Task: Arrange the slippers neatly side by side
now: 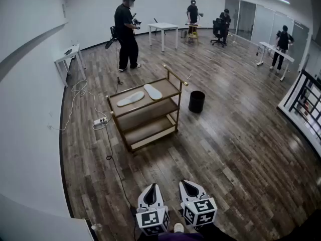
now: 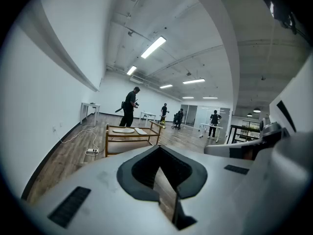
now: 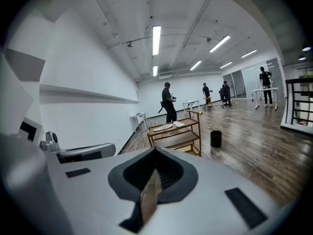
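On the wooden cart's (image 1: 168,87) top shelf, the left slipper (image 1: 130,99) and right slipper (image 1: 153,91) lie angled apart, unpaired. We stand well away from them, so our left gripper (image 1: 152,189) and right gripper (image 1: 187,186) hang low, jaws together and empty.

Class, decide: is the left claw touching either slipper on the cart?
Apart. Head view shows the left claw far from the slippers, with floor between.

Room bright, evenly lit by long white fluorescent ceiling strips (image 3: 156,39). Pale sheen on glossy brown wood-plank floor (image 1: 235,144); shadows faint and soft. Strong fisheye bowing in all views. Black vignette rims both gripper views. Near foreground slightly soft.
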